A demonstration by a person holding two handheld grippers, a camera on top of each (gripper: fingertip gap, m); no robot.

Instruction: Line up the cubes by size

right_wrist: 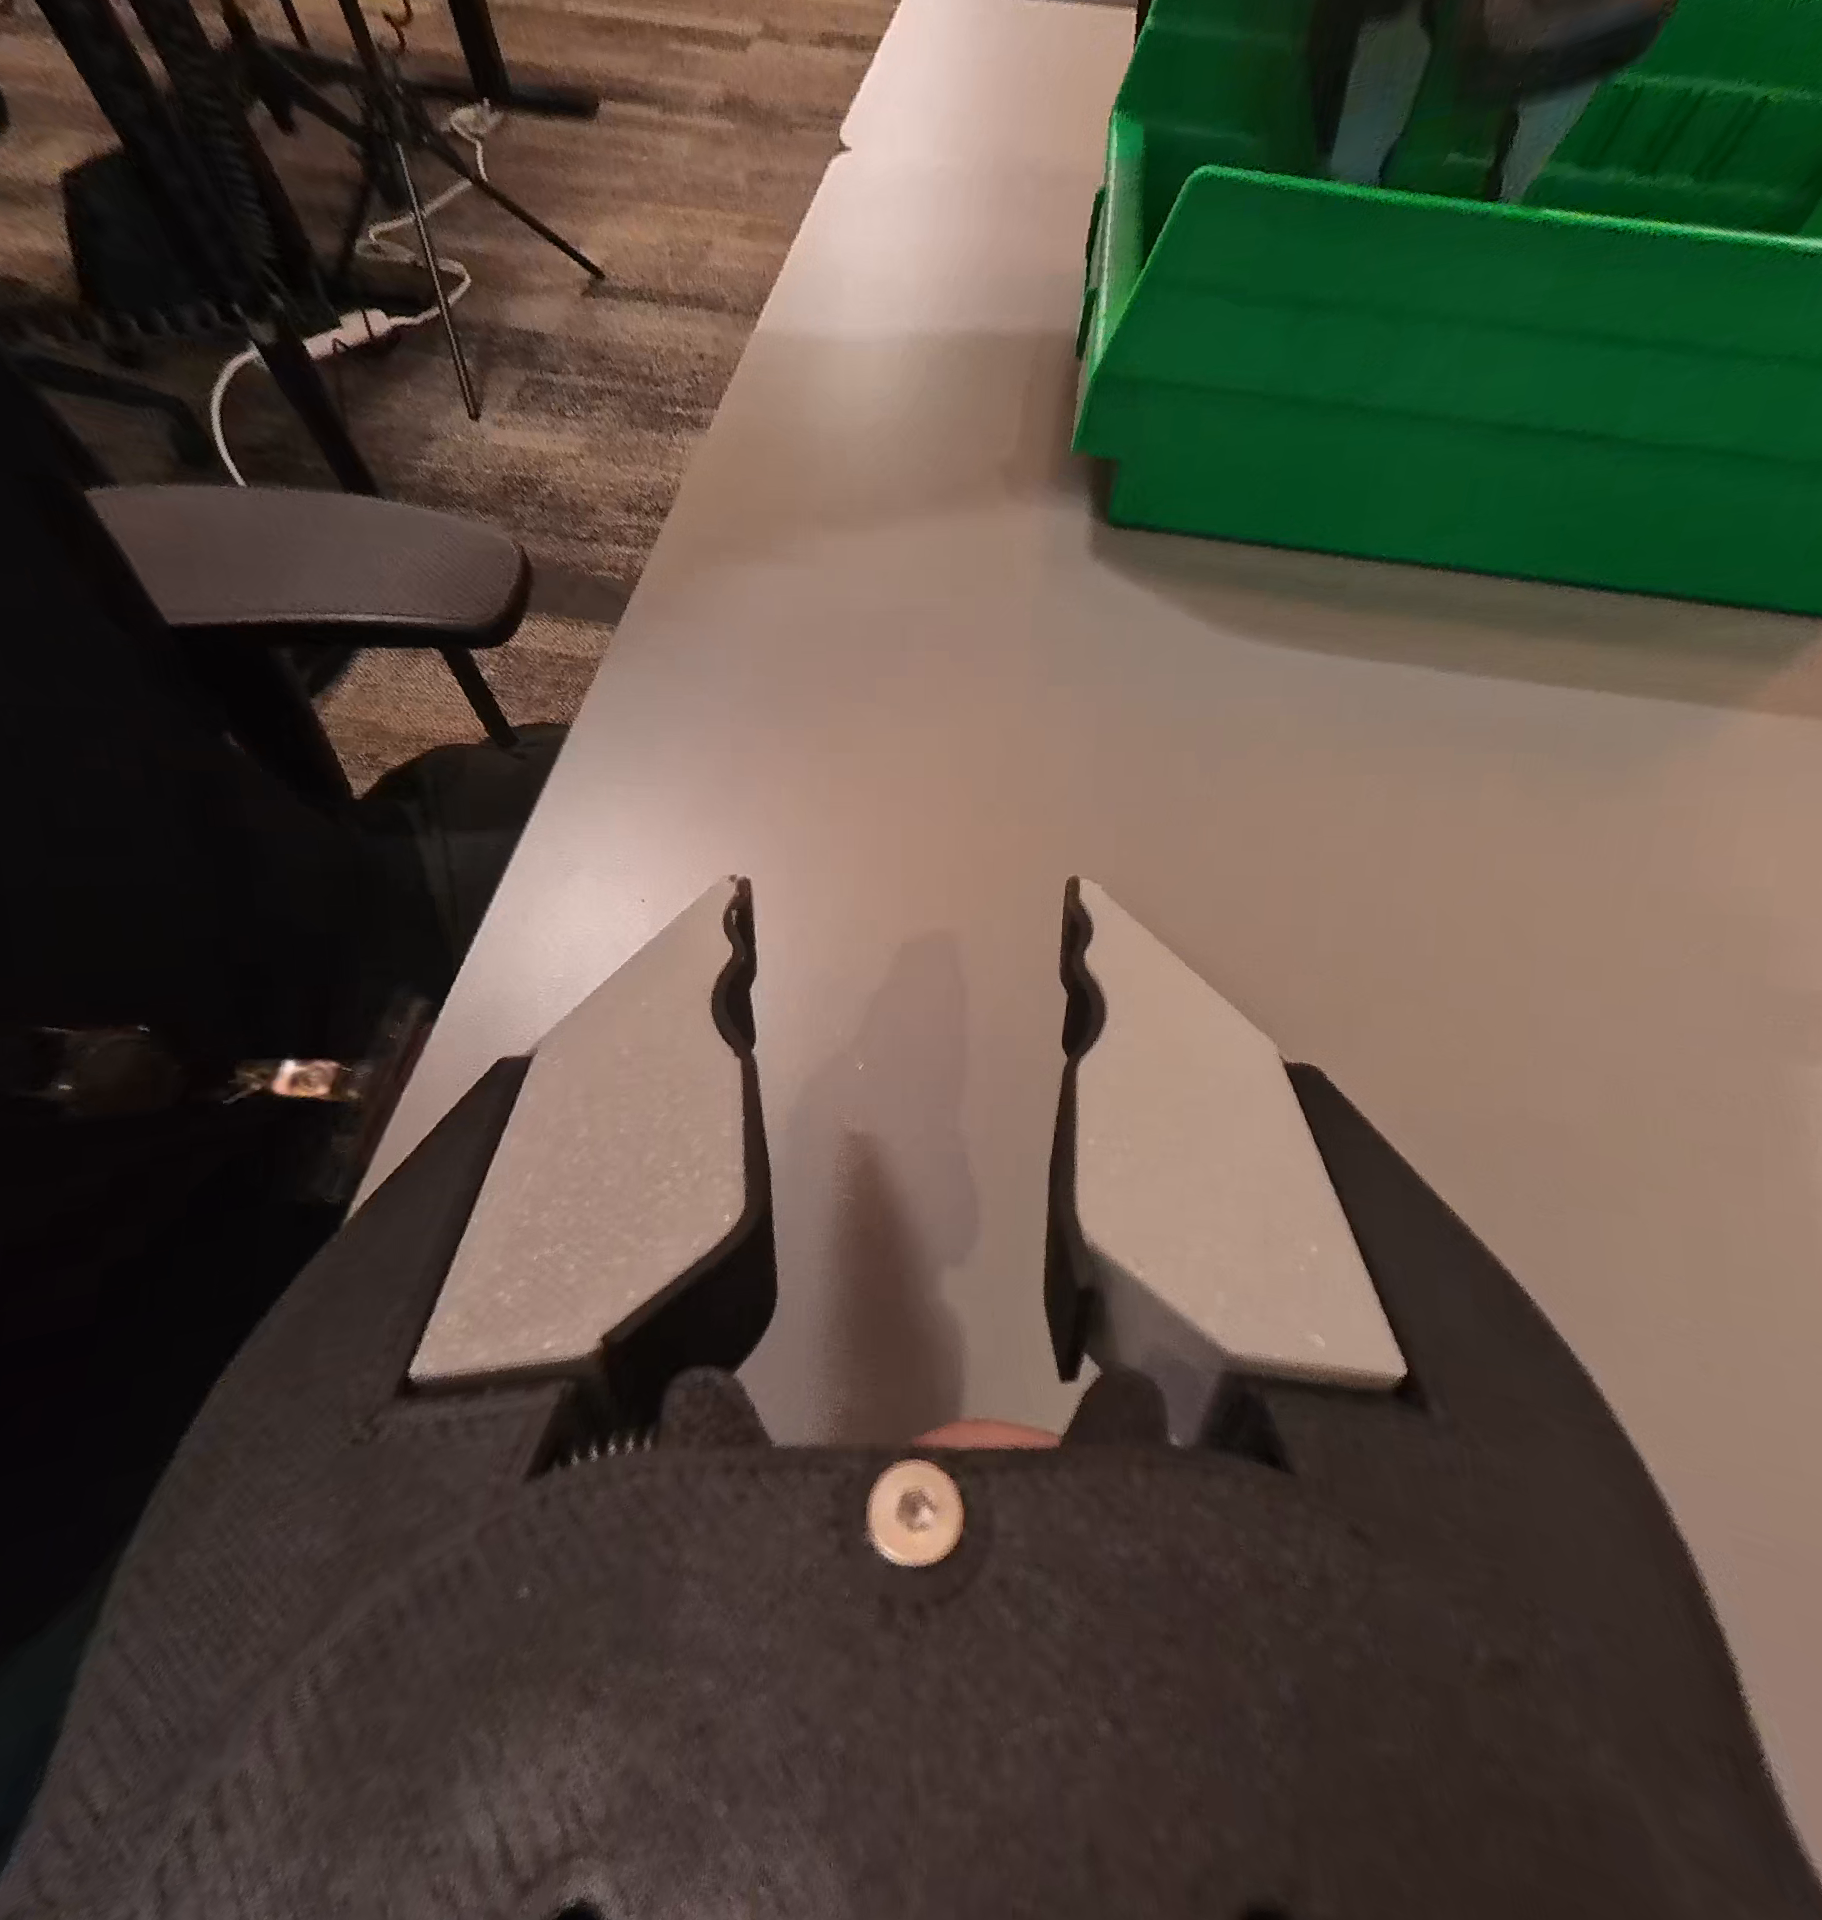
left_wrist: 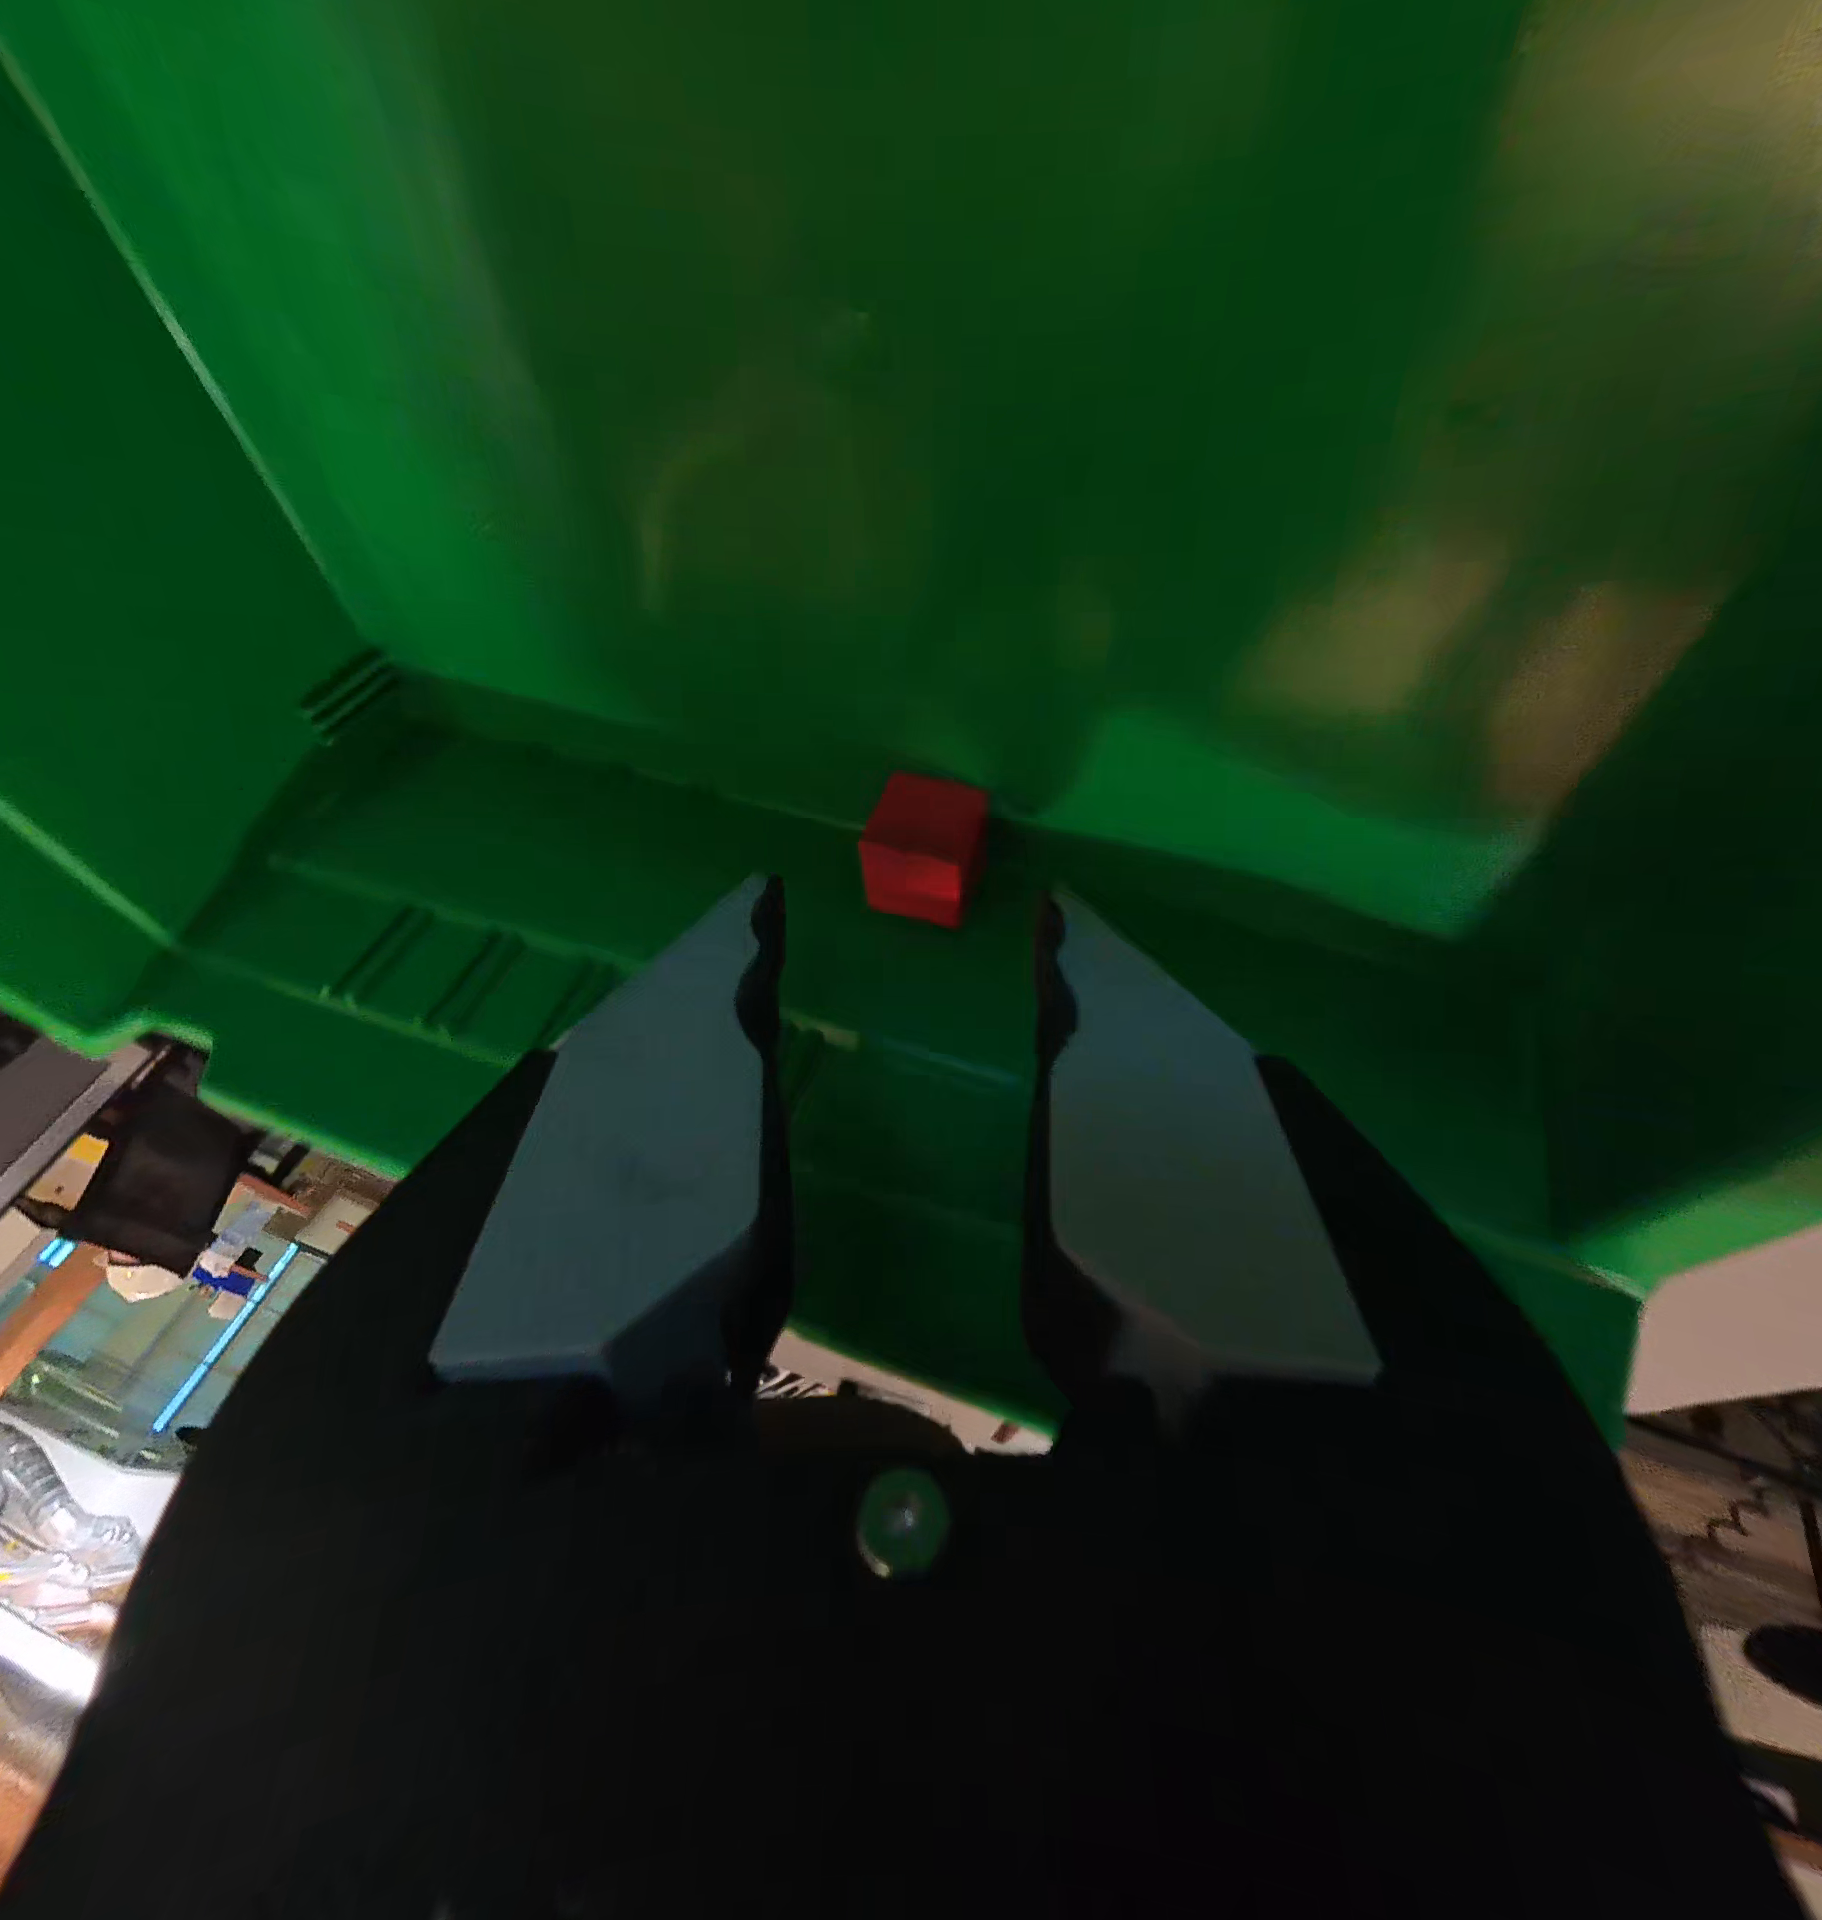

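Note:
A small red cube point(left_wrist: 922, 849) sits inside the green bin point(left_wrist: 678, 416), against the foot of its end wall. My left gripper point(left_wrist: 907, 899) is open and empty, reaching into the bin with its fingertips just short of the cube, one on each side. My right gripper point(right_wrist: 907, 894) is open and empty, hovering low over the grey table point(right_wrist: 990, 675). The same green bin point(right_wrist: 1458, 395) shows at the upper right of the right wrist view, with the left gripper point(right_wrist: 1458, 94) dipping into it. No other cubes are in view.
The table's left edge runs diagonally in the right wrist view; beyond it are a black chair with an armrest point(right_wrist: 315, 566), dark stand legs and a white cable point(right_wrist: 346, 332) on the wood floor. Room clutter point(left_wrist: 107, 1351) shows below the bin in the left wrist view.

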